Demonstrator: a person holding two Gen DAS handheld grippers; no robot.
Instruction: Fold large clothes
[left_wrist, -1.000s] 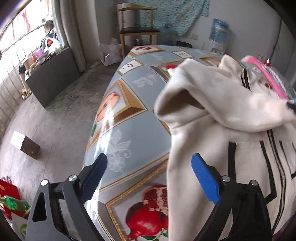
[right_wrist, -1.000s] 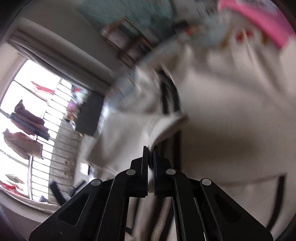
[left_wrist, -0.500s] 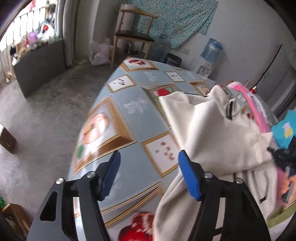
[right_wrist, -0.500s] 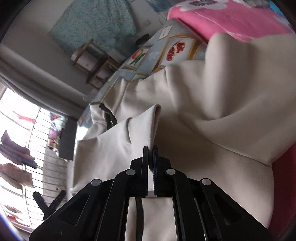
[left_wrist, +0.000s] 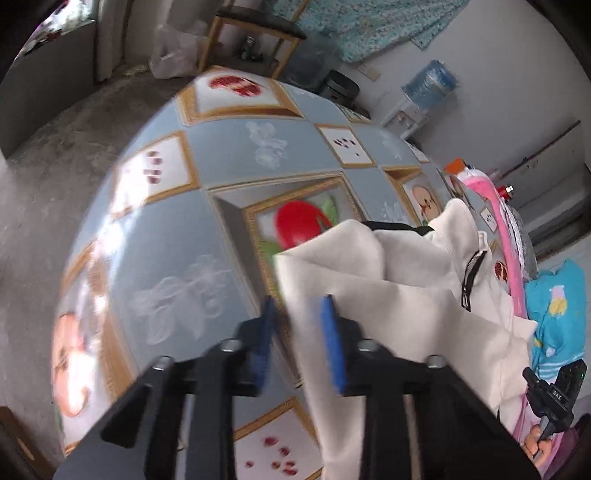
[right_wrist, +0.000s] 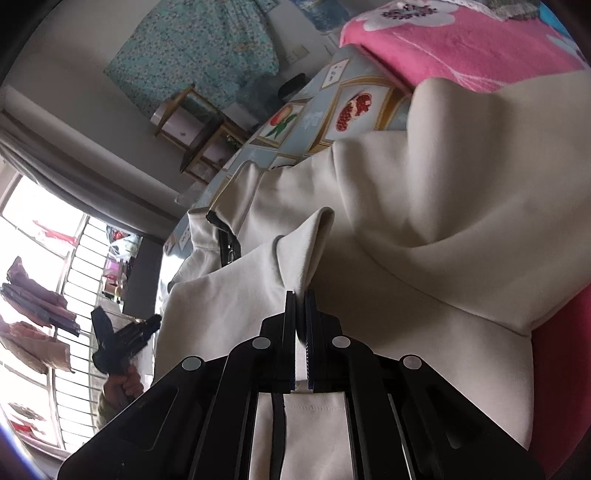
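Jacket (left_wrist: 399, 306) fabric sits between the left gripper (left_wrist: 299, 332), whose jaws have just been closing; the right gripper (right_wrist: 300, 314) clamps a fold. A shallow edge bite could slip.

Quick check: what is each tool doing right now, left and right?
Left tool: jaws have just been closing around the cream jacket's edge; grip not certain.
Right tool: shut on a fold of the jacket.
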